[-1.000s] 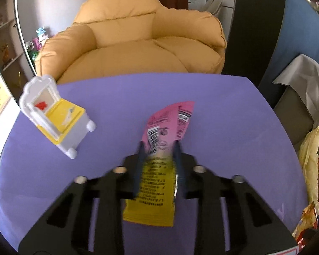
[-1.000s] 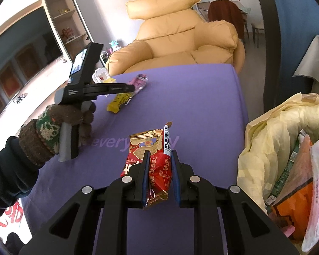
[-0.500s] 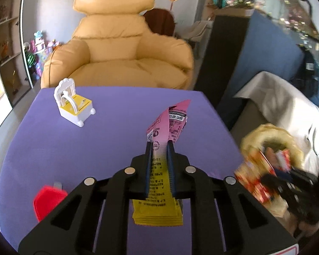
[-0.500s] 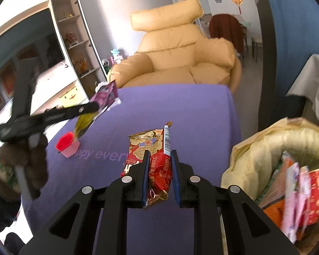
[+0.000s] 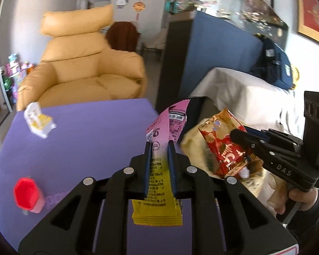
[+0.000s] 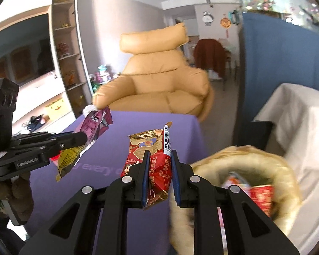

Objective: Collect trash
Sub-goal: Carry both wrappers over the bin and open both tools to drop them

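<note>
1. Pink-and-yellow wrapper [image 5: 159, 165], clamped in my left gripper [image 5: 158, 148], has lifted off the purple table [image 5: 85, 140].
2. Red wrapper [image 6: 159, 170], pinched in my right gripper [image 6: 159, 155], now hangs beside the trash bag [image 6: 285, 182].

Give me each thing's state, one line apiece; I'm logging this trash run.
Pink and yellow plastic wrapper: clamped in left gripper, off the table.
Red and gold foil wrapper: clamped in right gripper, lifted.
Yellow trash bag: open, wrappers inside.
White and yellow toy chair: upright on the purple table.
Red-capped pink thing: standing on the table.
</note>
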Tool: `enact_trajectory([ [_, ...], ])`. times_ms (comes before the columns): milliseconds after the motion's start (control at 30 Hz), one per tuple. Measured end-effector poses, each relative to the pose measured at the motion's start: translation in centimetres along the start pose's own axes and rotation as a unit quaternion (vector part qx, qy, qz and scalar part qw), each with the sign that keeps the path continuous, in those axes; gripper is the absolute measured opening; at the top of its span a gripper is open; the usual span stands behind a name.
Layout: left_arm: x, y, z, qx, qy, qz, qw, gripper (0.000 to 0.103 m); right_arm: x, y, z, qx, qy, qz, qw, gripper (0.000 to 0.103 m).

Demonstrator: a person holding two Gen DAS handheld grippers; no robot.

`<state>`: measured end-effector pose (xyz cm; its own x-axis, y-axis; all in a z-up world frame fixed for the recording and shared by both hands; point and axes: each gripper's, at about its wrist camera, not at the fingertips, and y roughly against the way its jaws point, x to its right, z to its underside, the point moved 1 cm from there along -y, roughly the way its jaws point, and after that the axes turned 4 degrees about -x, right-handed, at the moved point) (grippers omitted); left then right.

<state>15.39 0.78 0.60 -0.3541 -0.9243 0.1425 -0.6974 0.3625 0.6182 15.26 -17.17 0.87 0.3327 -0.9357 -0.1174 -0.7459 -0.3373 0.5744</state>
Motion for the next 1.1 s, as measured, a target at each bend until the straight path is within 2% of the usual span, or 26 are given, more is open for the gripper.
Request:
enact_trajectory([
  [133, 3.1, -1.7, -0.8, -0.008, -0.024, 0.035, 0.9991, 0.015, 3.0, 1.8, 0.4, 0.003, -0.013, 0.037, 0.999, 0.019],
  [267, 5.7, -4.6, -1.5, -0.031, -0.027, 0.095, 0.9946, 0.016, 6.2, 3.1, 0.8, 0.005, -0.025, 0.078, 0.997, 0.019],
  [367, 8.0, -8.2, -1.7, -0.064, -0.027, 0.141, 0.9875, 0.016, 8.4, 3.5, 1.1, 0.001, -0.034, 0.100, 0.994, 0.019],
  [467, 9.8, -11.6, -1.4, -0.093, -0.024, 0.170, 0.9807, 0.017, 10.5, 3.4, 1.6, -0.010, -0.041, 0.122, 0.992, 0.019],
  [600, 11.6, -15.6, -0.7, -0.108, -0.028, 0.181, 0.9772, 0.021, 12.4, 3.3, 2.2, -0.018, -0.039, 0.152, 0.987, 0.019],
  [733, 12.0, -18.6, -0.4, -0.131, -0.017, 0.193, 0.9724, 0.041, 14.3, 3.1, 2.9, -0.023, -0.067, 0.159, 0.985, 0.019],
  [767, 11.8, -18.9, -0.5, -0.131, -0.011, 0.194, 0.9722, 0.042, 14.7, 3.0, 3.0, -0.024, -0.070, 0.160, 0.984, 0.019],
  [833, 11.0, -18.8, -1.0, -0.127, 0.002, 0.187, 0.9741, 0.045, 14.7, 3.0, 3.2, -0.022, -0.071, 0.161, 0.984, 0.019],
  [967, 8.7, -17.0, -2.3, -0.106, 0.029, 0.175, 0.9783, 0.056, 13.3, 2.9, 2.5, -0.011, -0.067, 0.135, 0.989, 0.019],
  [1100, 5.5, -14.2, -3.0, -0.071, 0.047, 0.131, 0.9877, 0.059, 10.7, 1.4, 1.4, -0.014, -0.053, 0.094, 0.994, 0.019],
])
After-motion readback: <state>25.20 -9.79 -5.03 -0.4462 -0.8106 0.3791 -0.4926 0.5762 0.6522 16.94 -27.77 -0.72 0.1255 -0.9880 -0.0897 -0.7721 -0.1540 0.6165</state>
